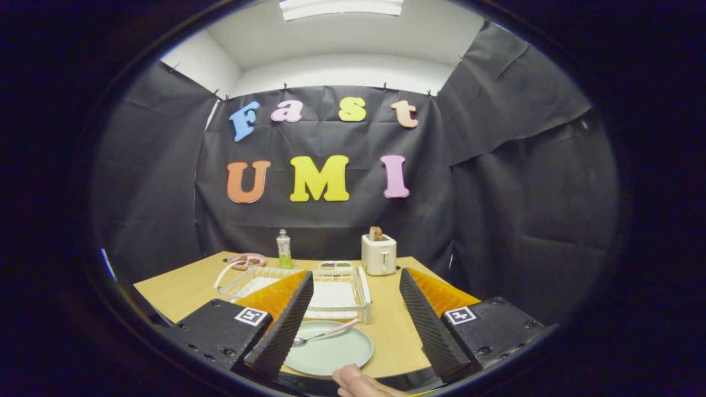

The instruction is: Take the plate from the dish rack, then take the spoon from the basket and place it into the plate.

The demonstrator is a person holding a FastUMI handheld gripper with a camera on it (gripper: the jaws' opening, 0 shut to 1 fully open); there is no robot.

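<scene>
already the plate (331,350) lies flat on the tabletop (394,325) between my fingers, with the spoon (325,334) resting across it, its bowl on the plate and its striped handle reaching toward the white dish rack (336,292) just beyond. my tool (353,317) is spread wide and holds nothing (both steps look done to me), so i judge only pulling clear is left.

The gripper (356,303) hangs wide open, empty; apparently fingertips (358,381) show below.

No readable text or labels.
</scene>
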